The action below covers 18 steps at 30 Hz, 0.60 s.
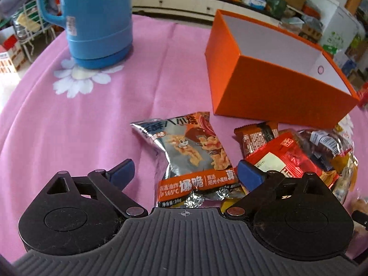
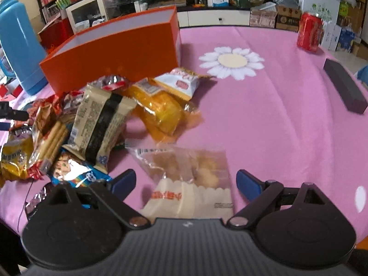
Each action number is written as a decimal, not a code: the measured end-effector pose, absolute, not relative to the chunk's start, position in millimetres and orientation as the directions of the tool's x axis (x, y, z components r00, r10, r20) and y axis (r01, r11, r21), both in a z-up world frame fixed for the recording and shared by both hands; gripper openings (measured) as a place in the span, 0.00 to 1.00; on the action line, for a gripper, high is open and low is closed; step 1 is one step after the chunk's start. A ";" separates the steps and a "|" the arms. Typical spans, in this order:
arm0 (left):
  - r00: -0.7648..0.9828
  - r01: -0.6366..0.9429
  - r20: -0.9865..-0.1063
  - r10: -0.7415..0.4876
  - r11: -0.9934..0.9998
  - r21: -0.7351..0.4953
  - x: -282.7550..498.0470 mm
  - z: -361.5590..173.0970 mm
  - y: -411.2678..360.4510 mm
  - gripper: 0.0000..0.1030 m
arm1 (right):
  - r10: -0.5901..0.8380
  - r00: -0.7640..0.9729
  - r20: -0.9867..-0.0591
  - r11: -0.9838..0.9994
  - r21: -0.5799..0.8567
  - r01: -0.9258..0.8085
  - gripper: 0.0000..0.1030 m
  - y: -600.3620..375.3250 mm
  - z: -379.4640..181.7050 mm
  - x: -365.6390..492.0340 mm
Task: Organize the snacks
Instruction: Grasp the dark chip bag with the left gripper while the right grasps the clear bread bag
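Note:
An open orange box (image 1: 271,85) with a white inside stands on the pink cloth; it also shows in the right wrist view (image 2: 115,53). A pile of snack packs lies before it. My left gripper (image 1: 185,172) is open, its blue pads either side of a silver and orange snack bag (image 1: 191,158). A red pack (image 1: 287,158) and a brown pack (image 1: 257,138) lie to its right. My right gripper (image 2: 185,184) is open around a clear and white pastry pack (image 2: 193,184). A beige pack (image 2: 101,124) and a yellow cake pack (image 2: 158,108) lie beyond.
A blue thermos (image 1: 96,20) stands at the far left, also in the right wrist view (image 2: 18,46). A red can (image 2: 309,32) and a dark flat box (image 2: 345,88) sit at the right. The pink tablecloth (image 2: 264,126) has daisy prints.

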<state>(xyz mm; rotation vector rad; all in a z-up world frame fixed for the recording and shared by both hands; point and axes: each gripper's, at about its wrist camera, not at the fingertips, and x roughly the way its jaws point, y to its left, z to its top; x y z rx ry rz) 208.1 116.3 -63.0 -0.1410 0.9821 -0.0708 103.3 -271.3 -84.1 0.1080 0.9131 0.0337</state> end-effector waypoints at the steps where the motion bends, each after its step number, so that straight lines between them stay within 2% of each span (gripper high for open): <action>1: 0.547 0.000 -0.829 -0.118 0.990 -0.141 211.3 -66.7 114.9 0.69 | 0.077 0.600 -0.796 0.995 0.104 0.010 0.90 -269.0 -87.4 105.3; 3: 0.528 0.004 -0.841 -0.119 0.990 -0.138 217.8 -75.8 114.5 0.69 | 0.052 0.605 -0.795 0.998 0.060 -0.007 0.89 -262.6 -90.3 105.7; 4: 0.525 0.003 -0.841 -0.132 0.988 -0.153 219.7 -79.3 116.1 0.64 | 0.045 0.609 -0.792 0.999 0.046 -0.013 0.87 -261.1 -91.0 105.1; 5: 0.525 0.000 -0.837 -0.153 0.984 -0.179 220.5 -81.9 119.0 0.55 | 0.032 0.616 -0.787 0.999 0.026 -0.020 0.74 -259.6 -90.7 103.1; 6: 0.523 -0.015 -0.834 -0.173 0.977 -0.211 221.4 -83.6 123.1 0.40 | 0.016 0.633 -0.774 1.000 0.001 -0.024 0.60 -258.9 -88.4 100.1; 7: 0.532 -0.028 -0.828 -0.175 0.974 -0.224 220.5 -82.8 126.1 0.29 | 0.023 0.630 -0.776 1.000 0.007 -0.028 0.60 -260.8 -87.0 99.2; 9: 0.540 -0.055 -0.819 -0.196 0.962 -0.267 218.7 -78.6 135.2 0.21 | 0.032 0.626 -0.779 0.999 0.018 -0.028 0.57 -263.2 -84.4 97.2; 12: 0.576 -0.086 -0.800 -0.168 0.961 -0.264 208.1 -62.8 146.1 0.16 | 0.073 0.637 -0.768 0.996 0.082 -0.016 0.56 -268.8 -73.4 93.3; 18: 0.653 -0.059 -0.731 -0.199 0.949 -0.311 196.1 -9.9 157.6 0.15 | 0.154 0.729 -0.667 0.985 0.159 -0.063 0.56 -268.1 -20.1 107.9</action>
